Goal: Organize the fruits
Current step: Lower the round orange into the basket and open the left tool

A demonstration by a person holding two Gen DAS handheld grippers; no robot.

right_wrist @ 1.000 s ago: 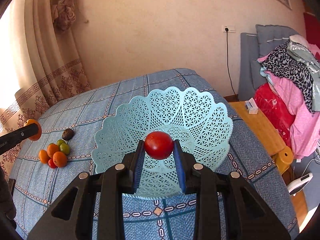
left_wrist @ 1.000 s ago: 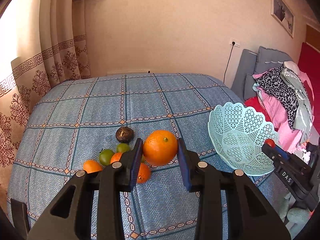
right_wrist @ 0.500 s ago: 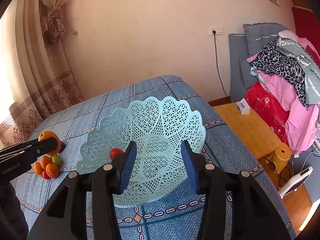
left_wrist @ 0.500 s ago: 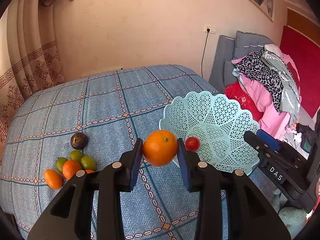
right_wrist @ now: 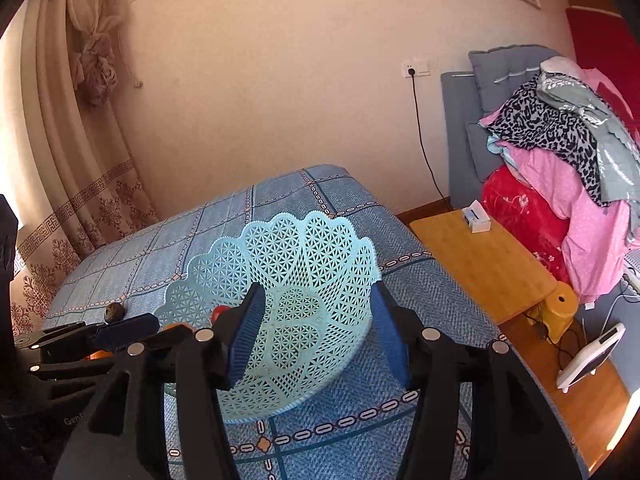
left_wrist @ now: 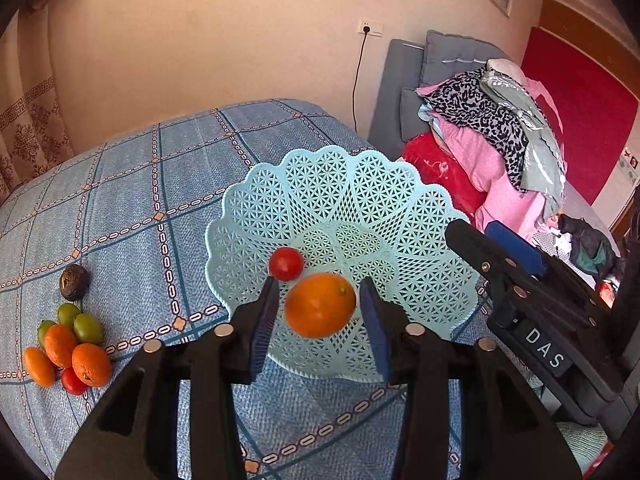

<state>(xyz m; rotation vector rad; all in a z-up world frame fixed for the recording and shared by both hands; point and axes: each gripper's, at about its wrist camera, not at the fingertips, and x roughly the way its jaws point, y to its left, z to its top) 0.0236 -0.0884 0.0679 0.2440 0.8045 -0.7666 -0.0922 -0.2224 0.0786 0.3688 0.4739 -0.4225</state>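
Note:
A pale blue lattice basket (left_wrist: 360,184) stands on the blue checked bed cover (left_wrist: 120,184). A small red tomato (left_wrist: 285,263) lies inside it. My left gripper (left_wrist: 319,300) hovers over the basket's near side, its jaws slightly parted. A large orange (left_wrist: 320,311) sits blurred and loose between the pads, a thin gap on each side. My right gripper (right_wrist: 316,328) is open and empty at the basket's (right_wrist: 304,280) right side, and also shows in the left wrist view (left_wrist: 478,228). A pile of small orange, green and red fruits (left_wrist: 68,344) lies at the left.
A dark round fruit (left_wrist: 74,277) lies just beyond the pile. A wooden side table (right_wrist: 480,264) stands right of the bed, with a heap of clothes (right_wrist: 560,152) on a grey sofa behind it. Curtains (right_wrist: 60,140) hang at the left.
The right gripper opened and let the tomato fall into the basket, then drew back. The left gripper carried the orange right, over the basket, and its jaws have parted; the orange has sunk lower.

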